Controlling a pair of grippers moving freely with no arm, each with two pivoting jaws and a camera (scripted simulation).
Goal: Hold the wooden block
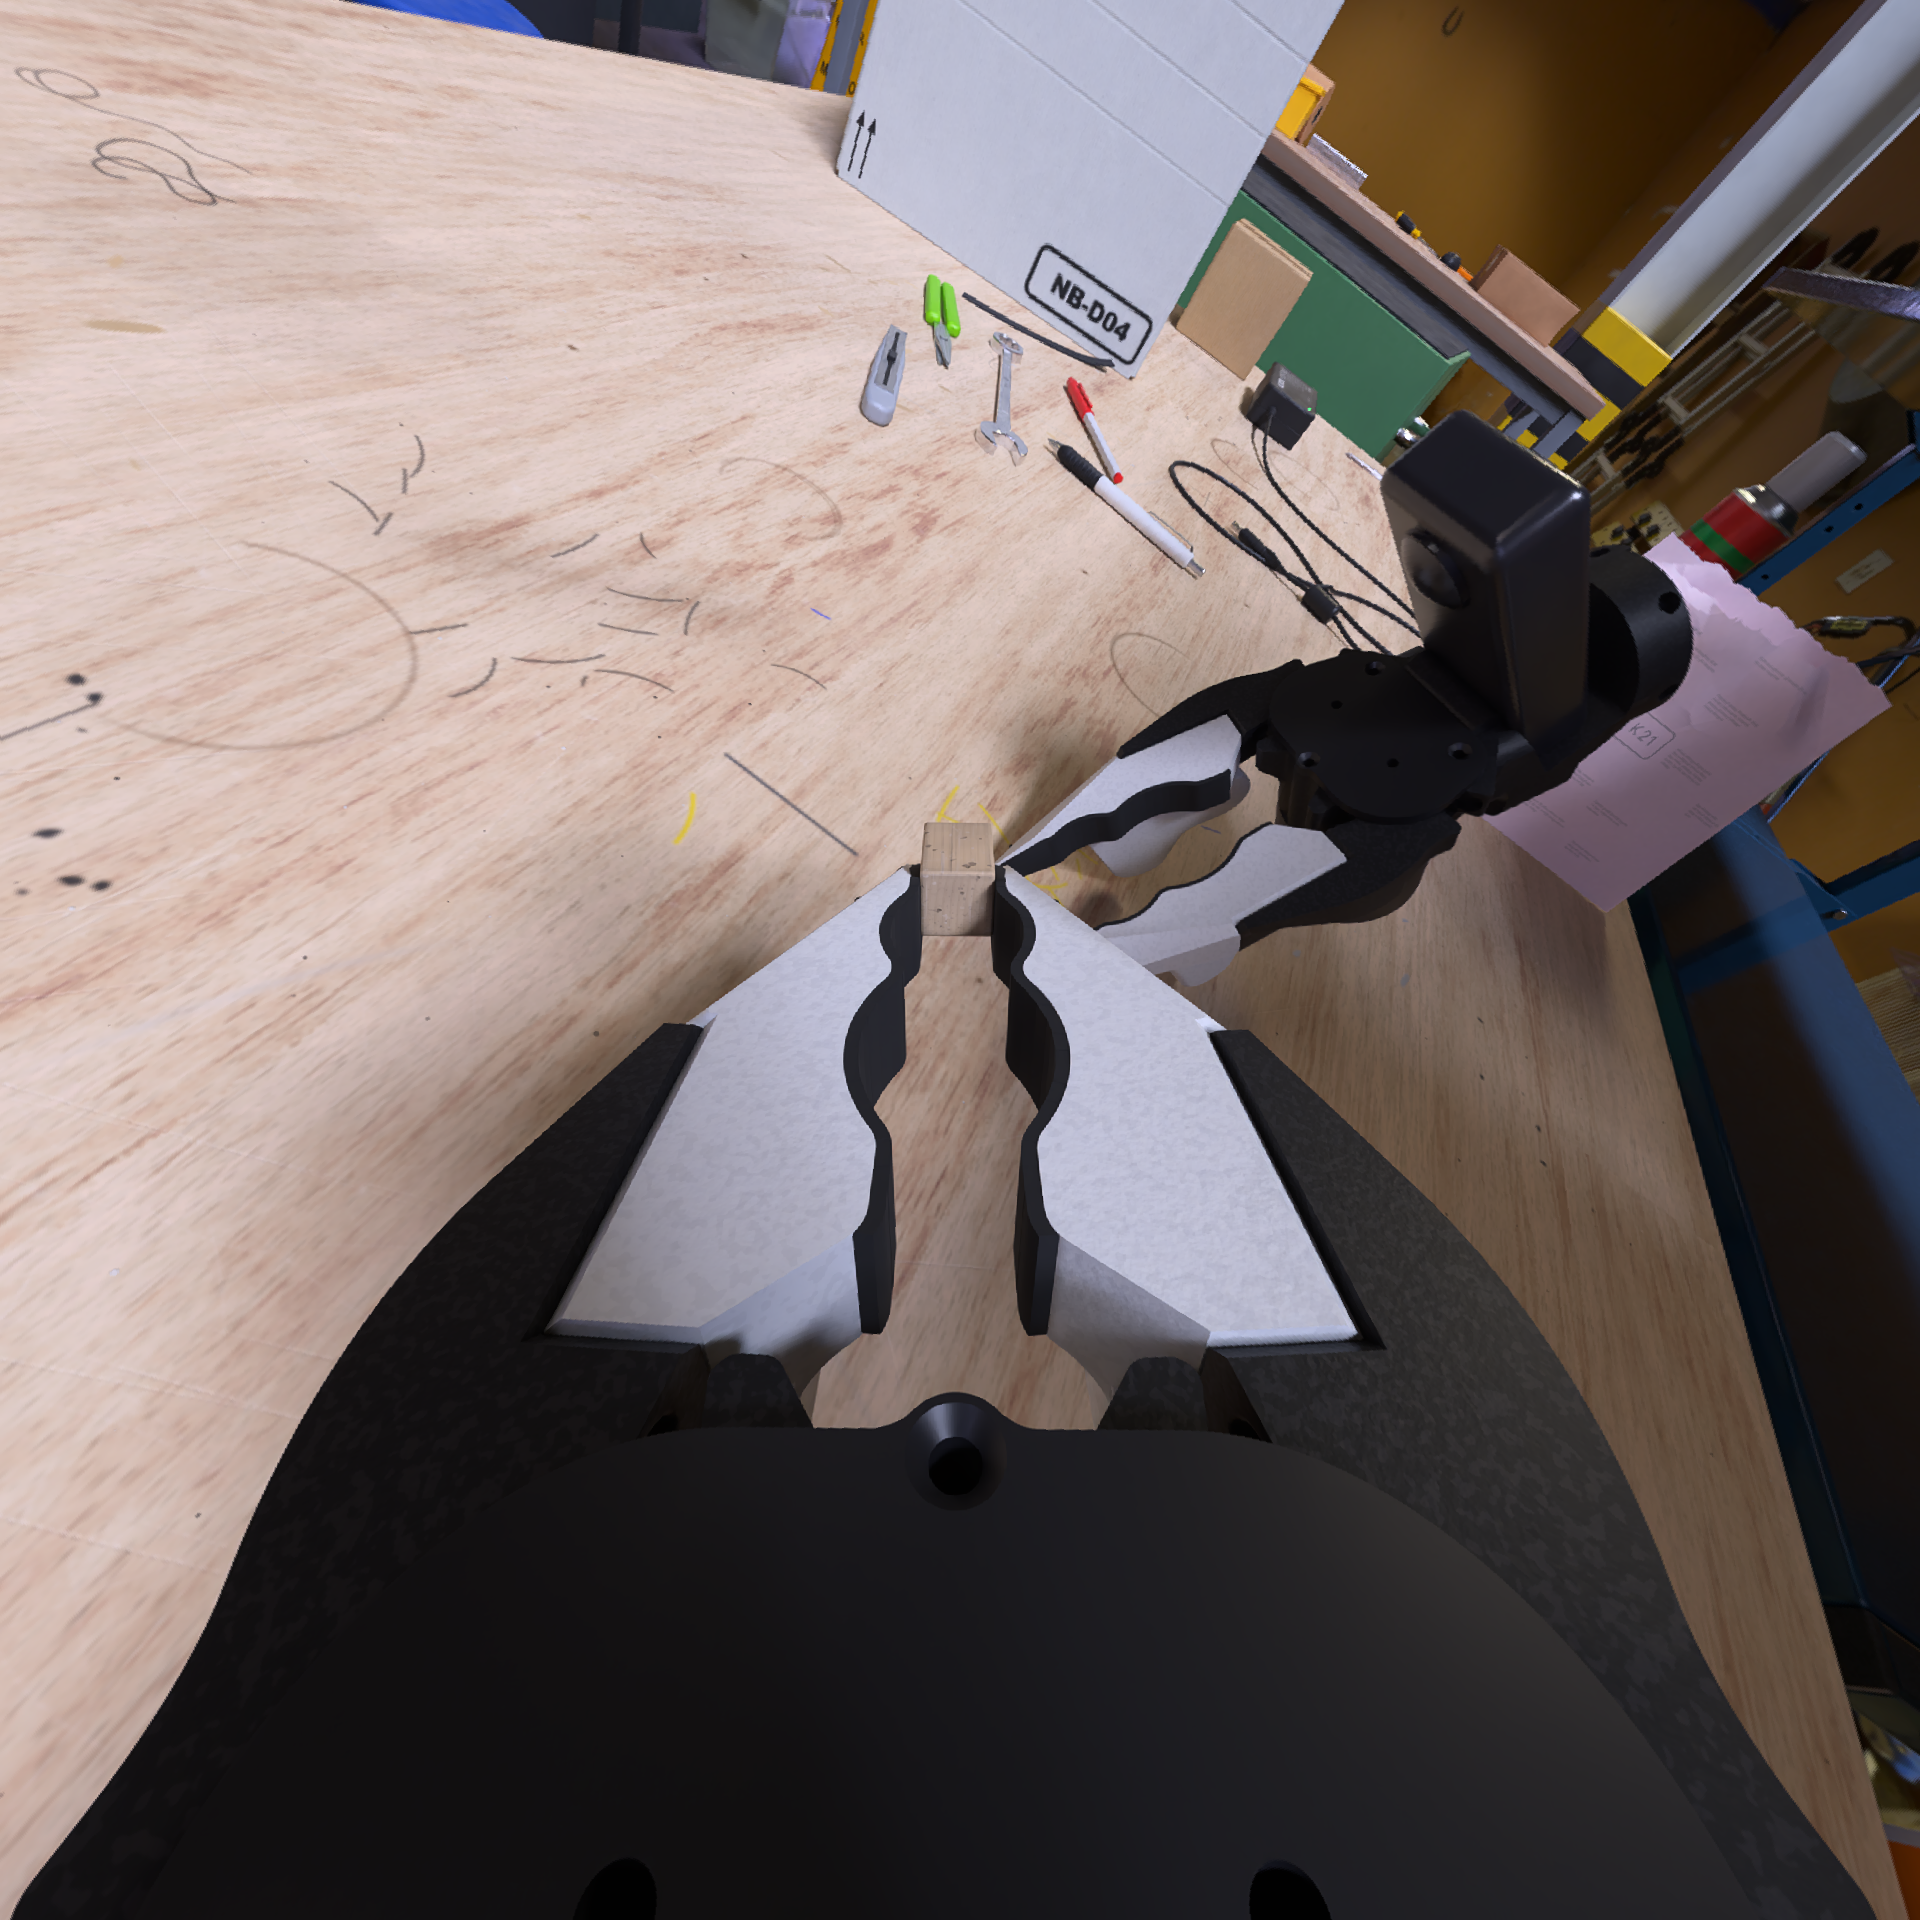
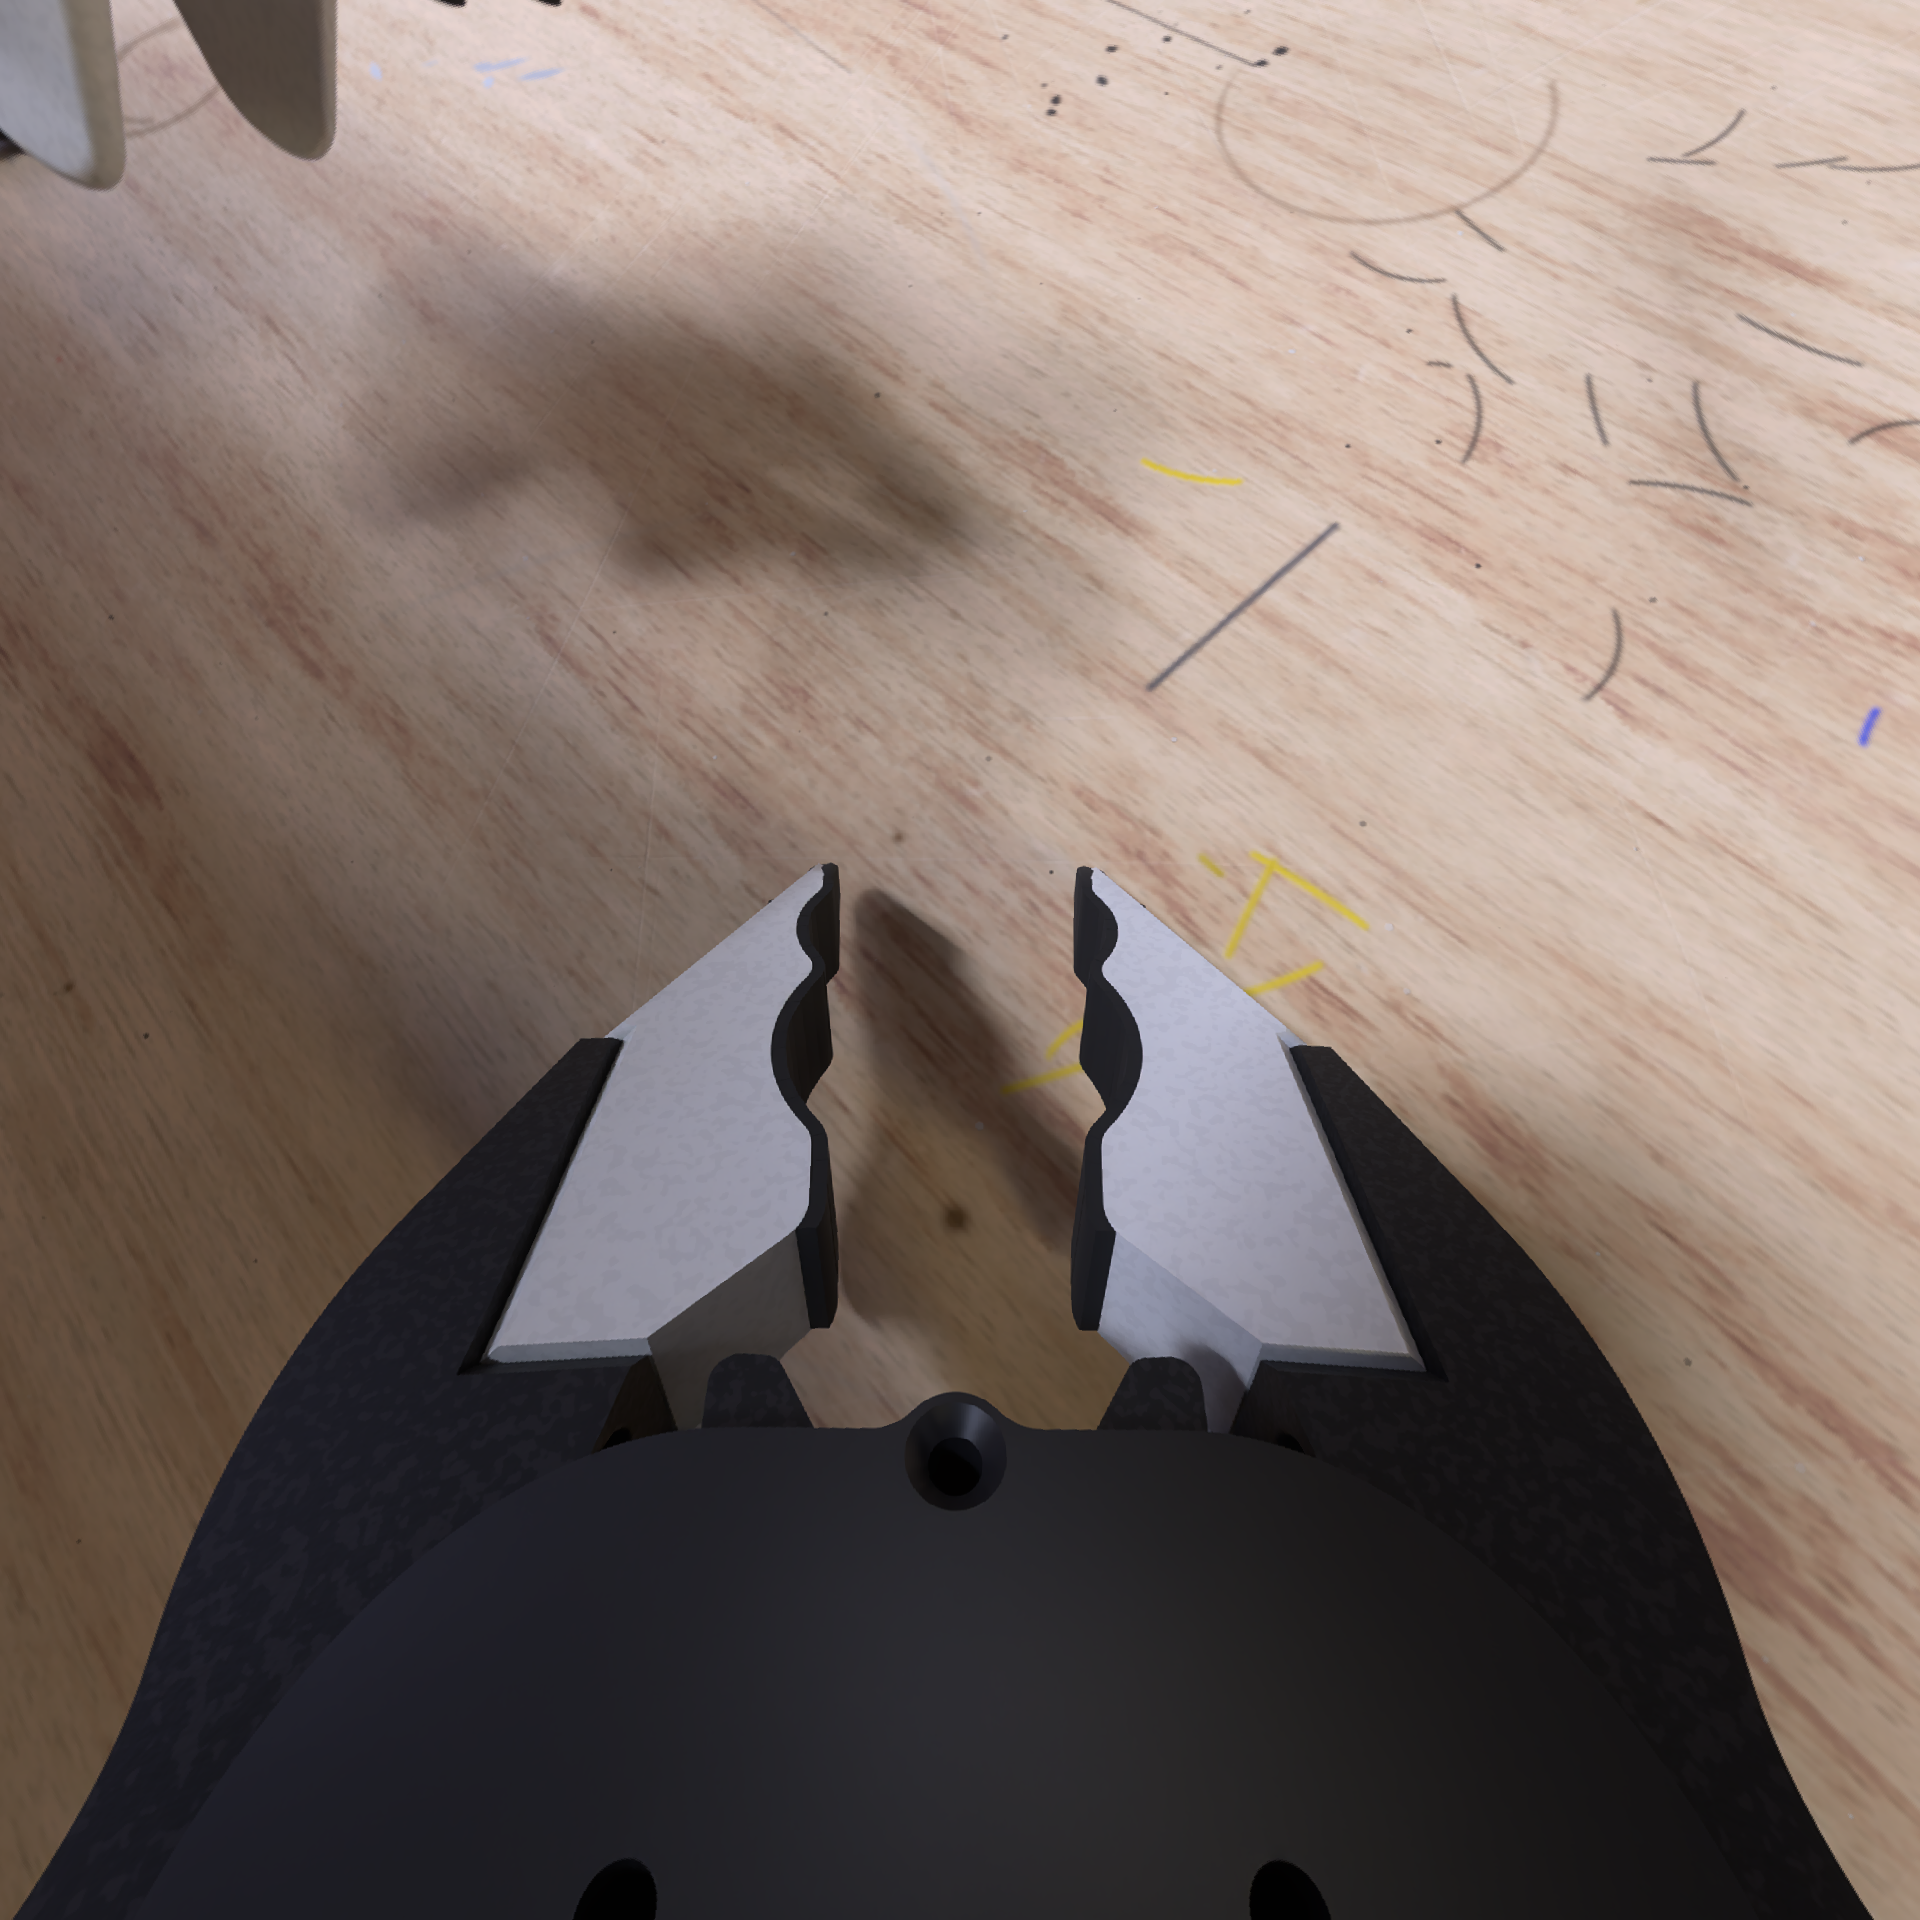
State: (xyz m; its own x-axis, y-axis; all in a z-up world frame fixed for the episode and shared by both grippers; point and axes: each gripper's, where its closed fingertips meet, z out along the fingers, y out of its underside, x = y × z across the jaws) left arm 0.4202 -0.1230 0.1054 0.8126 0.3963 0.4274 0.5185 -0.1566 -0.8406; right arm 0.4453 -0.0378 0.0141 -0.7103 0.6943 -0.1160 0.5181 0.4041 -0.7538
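Note:
A small light wooden block (image 1: 956,868) sits between the fingertips of my left gripper (image 1: 956,885), which is shut on it over the scuffed plywood table (image 1: 416,831). I cannot tell whether the block rests on the table or is held off it. My right gripper (image 1: 1096,920) shows to the right of the block, open, its fingers pointing toward it and close beside my left gripper. In the right wrist view my right gripper (image 2: 956,883) is open and empty above the table, and the block is not in view. The left gripper's pale fingertips (image 2: 62,94) show at the top left corner.
A white cardboard box (image 1: 1039,156) stands at the far side. In front of it lie green pliers (image 1: 940,312), a grey utility knife (image 1: 883,374), a wrench (image 1: 1003,400), markers (image 1: 1091,426) and a black cable (image 1: 1268,540). A pink sheet (image 1: 1714,748) overhangs the table's right edge.

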